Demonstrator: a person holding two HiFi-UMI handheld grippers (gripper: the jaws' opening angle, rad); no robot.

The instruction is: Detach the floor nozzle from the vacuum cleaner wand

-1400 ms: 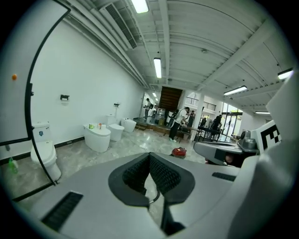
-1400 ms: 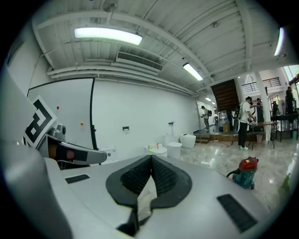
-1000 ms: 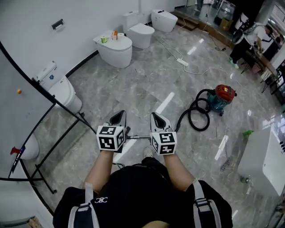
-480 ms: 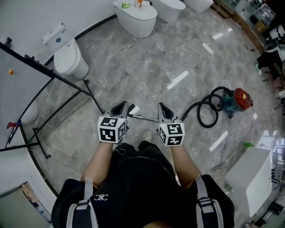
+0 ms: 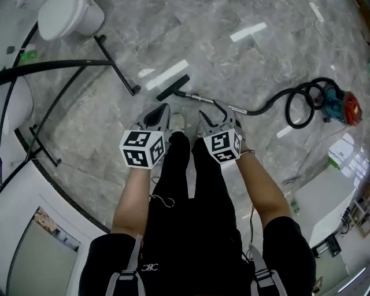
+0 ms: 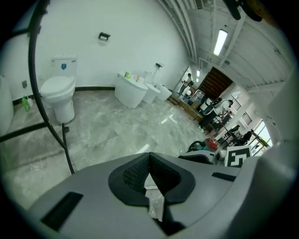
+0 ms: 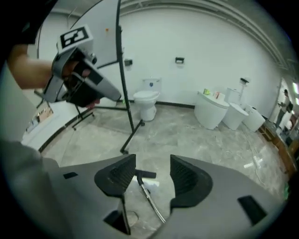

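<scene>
The black floor nozzle (image 5: 172, 88) lies on the marble floor, joined to the metal wand (image 5: 203, 99), which runs right into a black hose (image 5: 272, 104) and the red and teal vacuum cleaner (image 5: 338, 107). Both grippers hang above the person's feet, short of the wand. My left gripper (image 5: 159, 113) is shut and empty; its jaws (image 6: 149, 161) meet. My right gripper (image 5: 213, 117) is opening, with nothing gripped. Through the gap of the right gripper (image 7: 152, 175) the nozzle (image 7: 145, 174) and wand (image 7: 152, 200) show on the floor below, apart from the pads.
A black metal frame (image 5: 115, 69) stands on the floor to the left of the nozzle. A white toilet (image 5: 66, 14) is at the top left, and a white cabinet (image 5: 315, 202) at the right. Further toilets (image 7: 147, 100) and basins (image 7: 212, 109) line the wall.
Both grippers have dropped toward the floor and the head view has tilted down. The right gripper's jaws have come apart; the left stays shut.
</scene>
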